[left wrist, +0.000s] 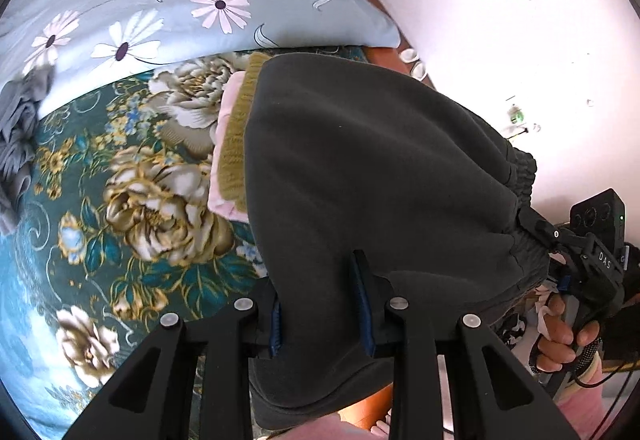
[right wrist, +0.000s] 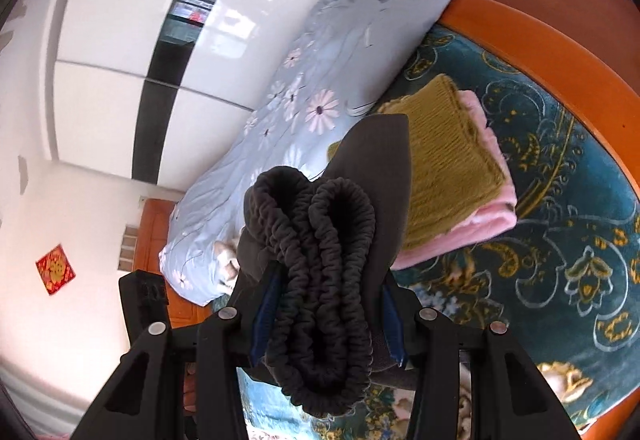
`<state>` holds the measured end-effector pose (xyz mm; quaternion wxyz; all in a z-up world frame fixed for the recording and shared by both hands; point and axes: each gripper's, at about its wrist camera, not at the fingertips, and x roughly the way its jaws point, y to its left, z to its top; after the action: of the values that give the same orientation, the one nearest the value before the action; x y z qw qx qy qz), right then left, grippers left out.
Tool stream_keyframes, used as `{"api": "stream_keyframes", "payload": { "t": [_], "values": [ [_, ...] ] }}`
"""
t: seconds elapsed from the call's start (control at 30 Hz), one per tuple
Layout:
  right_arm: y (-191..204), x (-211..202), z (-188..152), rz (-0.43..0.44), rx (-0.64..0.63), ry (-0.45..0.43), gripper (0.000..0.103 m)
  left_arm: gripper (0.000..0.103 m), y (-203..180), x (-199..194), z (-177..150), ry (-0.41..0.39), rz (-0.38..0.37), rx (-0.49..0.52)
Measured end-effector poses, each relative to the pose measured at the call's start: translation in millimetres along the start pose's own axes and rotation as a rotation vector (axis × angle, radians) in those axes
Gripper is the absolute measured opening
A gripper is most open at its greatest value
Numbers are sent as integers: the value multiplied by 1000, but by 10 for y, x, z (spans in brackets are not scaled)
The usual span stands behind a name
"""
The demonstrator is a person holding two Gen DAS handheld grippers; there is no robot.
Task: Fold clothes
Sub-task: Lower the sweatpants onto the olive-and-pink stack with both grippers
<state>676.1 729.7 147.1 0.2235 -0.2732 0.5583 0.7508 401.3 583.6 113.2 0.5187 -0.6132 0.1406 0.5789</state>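
Both grippers' jaws grip dark trousers (left wrist: 380, 168) – left gripper (left wrist: 322, 304) on plain cloth, right gripper (right wrist: 326, 316) on the bunched waistband – above the bed (left wrist: 120, 168)

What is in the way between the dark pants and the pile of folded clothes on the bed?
Nothing visible. Both grippers, left and right, hold the dark pants up, right beside the folded pile, olive knit on pink. Only open bedspread lies around it.
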Motion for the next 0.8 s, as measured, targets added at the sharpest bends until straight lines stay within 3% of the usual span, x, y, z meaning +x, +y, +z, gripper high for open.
{"api": "stream_keyframes", "payload": {
  "t": [0.4, 0.6, 0.73, 0.8],
  "values": [
    [-273, 649, 1071, -38, 15, 24, 49, 29, -101, 684, 1038, 35, 129, -2],
    [-663, 960, 1148, -90, 108, 68, 49, 30, 18, 1070, 1271, 96, 191, -26],
    [-960, 1186, 1066, -163, 161, 117, 49, 30, 210, 1279, 1202, 147, 209, -91],
    [-1039, 1203, 1051, -160, 180, 110, 50, 30, 283, 1321, 1156, 159, 205, -106]
  ]
}}
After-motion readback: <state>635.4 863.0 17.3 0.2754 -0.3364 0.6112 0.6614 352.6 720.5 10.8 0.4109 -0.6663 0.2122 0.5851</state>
